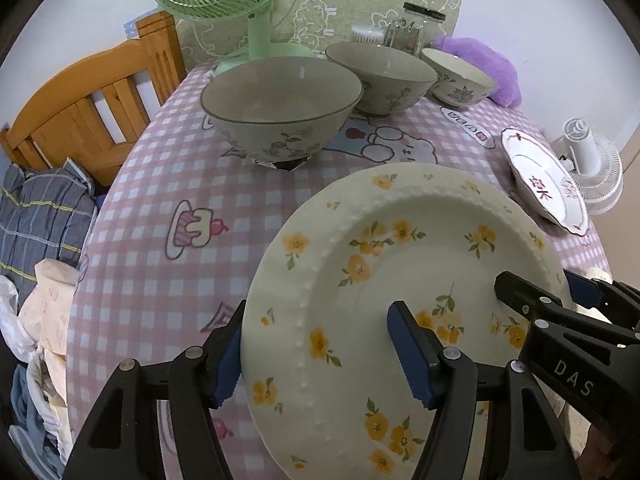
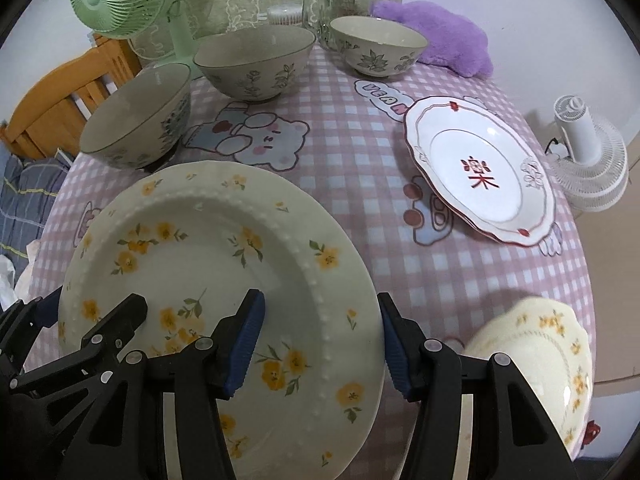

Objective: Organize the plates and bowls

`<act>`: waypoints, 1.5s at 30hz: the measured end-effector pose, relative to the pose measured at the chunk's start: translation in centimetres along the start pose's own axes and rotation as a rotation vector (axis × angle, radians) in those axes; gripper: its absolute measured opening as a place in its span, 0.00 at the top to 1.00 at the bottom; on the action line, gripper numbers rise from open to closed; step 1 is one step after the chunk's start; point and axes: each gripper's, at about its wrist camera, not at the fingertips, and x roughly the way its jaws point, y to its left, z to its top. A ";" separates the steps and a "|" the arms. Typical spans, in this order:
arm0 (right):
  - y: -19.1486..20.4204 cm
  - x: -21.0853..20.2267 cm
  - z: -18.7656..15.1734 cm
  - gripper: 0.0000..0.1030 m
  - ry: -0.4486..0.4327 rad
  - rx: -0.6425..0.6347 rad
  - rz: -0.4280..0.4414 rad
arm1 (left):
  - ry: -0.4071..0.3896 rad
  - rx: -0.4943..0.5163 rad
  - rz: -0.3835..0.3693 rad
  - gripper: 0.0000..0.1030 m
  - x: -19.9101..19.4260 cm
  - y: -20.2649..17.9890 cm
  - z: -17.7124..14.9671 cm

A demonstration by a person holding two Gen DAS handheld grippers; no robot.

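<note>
Both grippers straddle yellow-flower plate (image 1: 400, 280) rim, left gripper (image 1: 324, 356) and right gripper (image 2: 320, 344) jaws apart, not clamped; uneven squeeze could tip it onto table (image 1: 160, 280).

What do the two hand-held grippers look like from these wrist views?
The left hand-held gripper and right hand-held gripper match: black plastic linkage arms with silver rivets, and ribbed dark-blue pads on the fingers. The right one's body shows white "DAS" lettering in the left wrist view. No cables or sleeves visible.
</note>
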 end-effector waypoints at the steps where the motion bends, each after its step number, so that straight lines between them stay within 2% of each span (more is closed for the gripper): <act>1: 0.0 -0.4 -0.2 0.43 -0.002 0.001 -0.003 | -0.002 0.001 -0.003 0.35 -0.4 0.1 -0.2; 19: -0.9 -6.4 -5.2 0.43 -0.035 0.098 -0.055 | -0.040 0.057 -0.079 0.35 -5.5 -1.6 -3.7; 24: -2.6 -7.9 -6.2 0.43 -0.039 0.103 -0.055 | -0.056 0.044 -0.089 0.35 -6.8 -3.4 -4.2; 35: -8.1 -9.5 -7.0 0.43 -0.067 0.063 0.016 | -0.093 0.018 -0.019 0.35 -8.8 -9.2 -5.0; 45: -14.2 -10.3 -7.7 0.43 -0.083 0.054 0.014 | -0.104 0.006 -0.029 0.35 -9.1 -15.3 -5.6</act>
